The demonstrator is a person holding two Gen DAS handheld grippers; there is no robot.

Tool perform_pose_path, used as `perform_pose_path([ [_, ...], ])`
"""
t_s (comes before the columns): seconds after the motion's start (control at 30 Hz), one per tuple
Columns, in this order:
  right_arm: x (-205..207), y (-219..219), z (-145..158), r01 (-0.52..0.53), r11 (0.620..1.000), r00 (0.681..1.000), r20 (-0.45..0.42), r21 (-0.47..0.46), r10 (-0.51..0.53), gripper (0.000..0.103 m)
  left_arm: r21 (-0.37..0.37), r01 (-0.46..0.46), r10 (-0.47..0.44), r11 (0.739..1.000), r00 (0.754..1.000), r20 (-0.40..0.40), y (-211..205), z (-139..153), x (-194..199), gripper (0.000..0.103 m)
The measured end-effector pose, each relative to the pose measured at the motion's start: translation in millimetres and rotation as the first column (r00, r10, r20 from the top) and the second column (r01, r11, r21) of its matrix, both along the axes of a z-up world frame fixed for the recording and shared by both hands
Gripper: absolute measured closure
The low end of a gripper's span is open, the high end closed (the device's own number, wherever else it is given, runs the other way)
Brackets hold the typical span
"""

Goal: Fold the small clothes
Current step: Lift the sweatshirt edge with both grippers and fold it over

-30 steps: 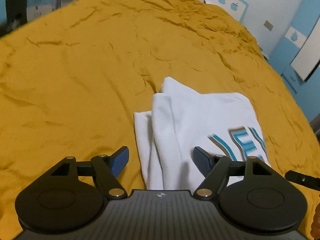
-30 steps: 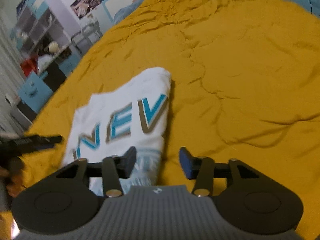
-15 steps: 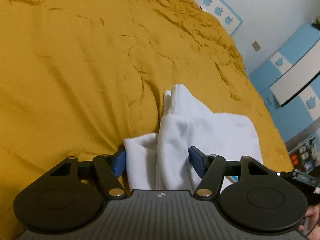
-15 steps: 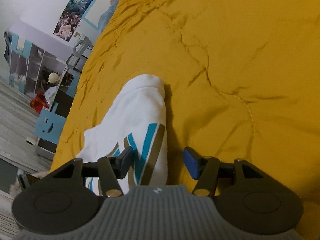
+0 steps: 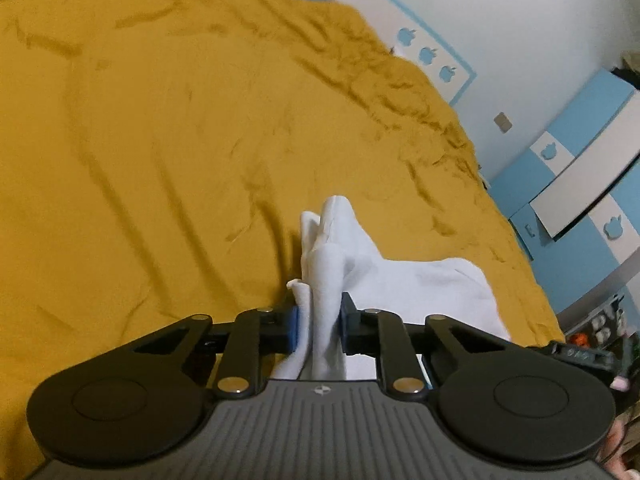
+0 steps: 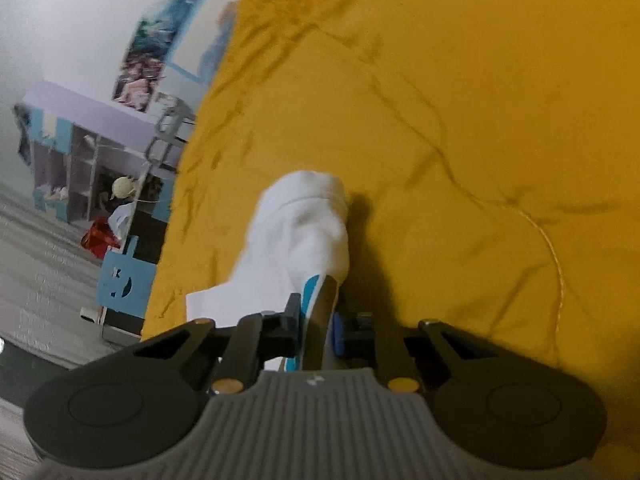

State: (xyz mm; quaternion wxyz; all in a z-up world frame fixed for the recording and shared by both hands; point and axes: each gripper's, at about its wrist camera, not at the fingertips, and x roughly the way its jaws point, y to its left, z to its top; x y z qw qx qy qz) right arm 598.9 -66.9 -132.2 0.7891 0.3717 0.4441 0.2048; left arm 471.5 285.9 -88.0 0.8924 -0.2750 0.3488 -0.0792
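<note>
A small white shirt [image 5: 420, 284] with blue and brown lettering lies partly folded on a mustard-yellow bedspread [image 5: 160, 140]. In the left wrist view my left gripper [image 5: 319, 326] is closing, its blue pads pinching a bunched white edge of the shirt. In the right wrist view the shirt [image 6: 300, 236] rises in a hump ahead, and my right gripper [image 6: 317, 328] is closing on the edge that bears the lettering, with the cloth pressed between the pads. The tip of the right gripper [image 5: 580, 354] shows at the right edge of the left wrist view.
The bedspread [image 6: 460, 120] stretches wide and wrinkled beyond the shirt. A white wall with blue apple stickers [image 5: 428, 54] and blue-white cabinets [image 5: 580, 184] stand past the bed's far side. Shelves [image 6: 80, 164] and a blue box [image 6: 124, 276] stand on the floor to the left.
Both grippers went from wide open around the shirt's edges to closed on the cloth. The pinched edges are now bunched up between the pads, and both cameras have tilted.
</note>
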Motion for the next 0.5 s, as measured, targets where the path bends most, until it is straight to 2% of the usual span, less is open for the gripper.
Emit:
perform_pose_path([
  [0.13,-20.9,8.0,49.8,-0.027,0.998,0.992,0.122,-0.051,0.033,0.094,0.085,-0.020,0.013,0.996,0.996,0.084,-16.4,41.6,-28.0,0.083],
  [0.27,-50.8,6.7,102.2,-0.047,0.997,0.971,0.232,-0.065,0.060,0.095,0.137,-0.066,0.040,0.988,0.982,0.187,-30.8,83.9,-66.9,0.084],
  [0.5,-125.3,-13.5,180.3,-0.052,0.996,0.923,0.378,-0.070,0.074,0.095,0.128,-0.090,0.044,0.988,0.947,0.318,-63.0,145.2,-140.2,0.084],
])
